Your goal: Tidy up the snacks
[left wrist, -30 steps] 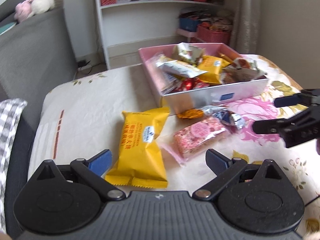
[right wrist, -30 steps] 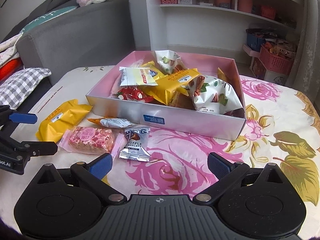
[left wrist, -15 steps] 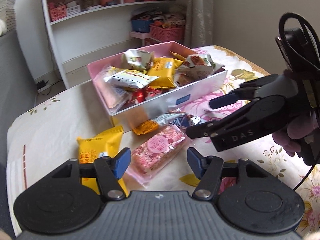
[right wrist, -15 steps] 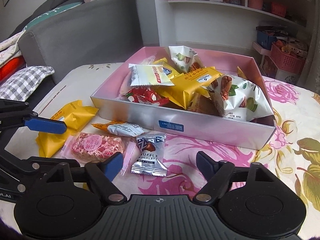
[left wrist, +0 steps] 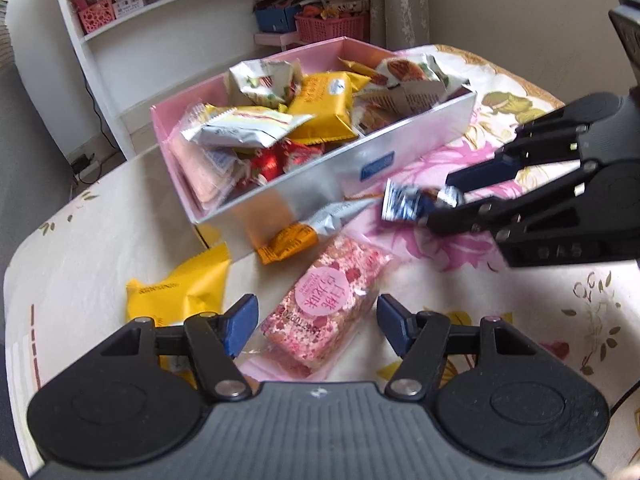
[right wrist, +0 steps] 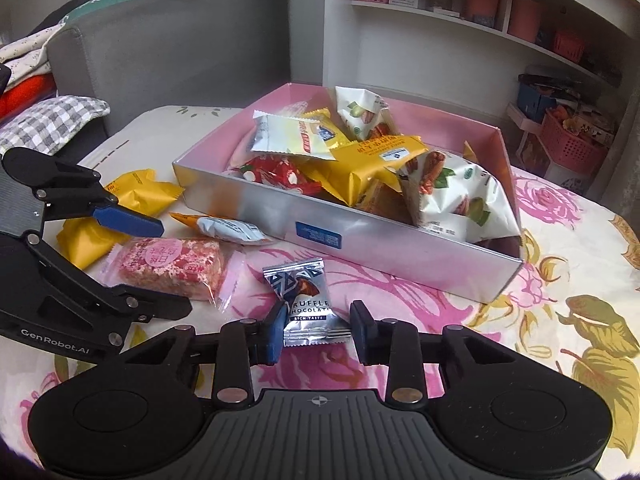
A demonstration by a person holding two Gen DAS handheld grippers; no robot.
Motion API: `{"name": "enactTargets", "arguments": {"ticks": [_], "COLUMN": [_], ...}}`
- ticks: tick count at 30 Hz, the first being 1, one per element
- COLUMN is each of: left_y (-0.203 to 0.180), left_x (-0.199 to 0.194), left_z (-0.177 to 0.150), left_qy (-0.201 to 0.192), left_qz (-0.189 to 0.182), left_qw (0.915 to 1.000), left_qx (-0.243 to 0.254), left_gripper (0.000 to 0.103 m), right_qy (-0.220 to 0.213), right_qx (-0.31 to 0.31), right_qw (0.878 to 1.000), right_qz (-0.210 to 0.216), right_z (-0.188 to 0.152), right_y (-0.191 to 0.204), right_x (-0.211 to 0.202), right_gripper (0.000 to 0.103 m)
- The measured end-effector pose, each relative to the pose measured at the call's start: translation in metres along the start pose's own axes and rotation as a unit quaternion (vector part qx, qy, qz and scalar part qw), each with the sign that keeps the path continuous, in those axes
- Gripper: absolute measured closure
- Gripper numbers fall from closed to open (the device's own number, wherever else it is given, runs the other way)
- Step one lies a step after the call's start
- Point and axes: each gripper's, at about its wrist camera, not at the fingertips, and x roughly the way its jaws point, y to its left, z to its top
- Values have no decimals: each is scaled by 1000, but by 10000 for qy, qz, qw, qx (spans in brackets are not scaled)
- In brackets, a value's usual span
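R gripper [right wrist: 316, 330] jaws just closed, pads now clamped on the truffle chocolate packet [right wrist: 306, 298], near side of the pink box [right wrist: 400, 252]. L gripper [left wrist: 316, 326] jaws partway apart, straddling the pink nougat bar [left wrist: 324, 304], not pinching yet afaict. I'd lift the choc clear over the near wall w/o snagging it, then close L squarely on the bar's mid.
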Motion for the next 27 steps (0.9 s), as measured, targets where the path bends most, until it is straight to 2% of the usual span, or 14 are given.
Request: {"name": "enactTargets", "arguments": {"ticks": [7, 11, 17, 20, 21, 22, 24, 25, 27], "left_y": [-17, -27, -30, -37, -40, -45, -53, -57, -60], "left_x": [-9, -14, -14, -13, -11, -10, -8, -7, -5], "left_z": [-6, -11, -16, -19, -20, -21, -22, -23, -24], "left_qy": [214, 252, -12, -248, -316, -379, -462, -492, -555], "left_qz": [-446, -547, -331, -188, -114, -26, 142, 212, 258], "left_qw": [9988, 9982, 9958, 9924, 9921, 9921, 9929, 9932, 9928], "left_qx": [16, -81, -849, -1187, -1210, -1195, -1085, -1036, -1032], "left_gripper": [46, 45, 37, 29, 26, 25, 20, 19, 9], "right_qy": [95, 120, 6, -75, -88, -89, -93, -110, -134], "right_qx": [211, 246, 258, 314, 325, 330, 336, 326, 324], "right_qw": [9996, 9995, 9996, 9995, 9994, 9994, 9994, 9994, 9994], "right_qz": [-151, -150, -59, -21, -19, -3, 27, 29, 27], "right_z": [-16, -24, -34, -38, -39, -40, -43, -44, -46], "right_y": [-28, -35, -38, -41, -42, -43, -43, -43, -43], "right_x": [-12, -19, -26, -26, -27, -26, -25, -25, -25], "right_gripper": [71, 71, 67, 57, 48, 38, 27, 23, 15]}}
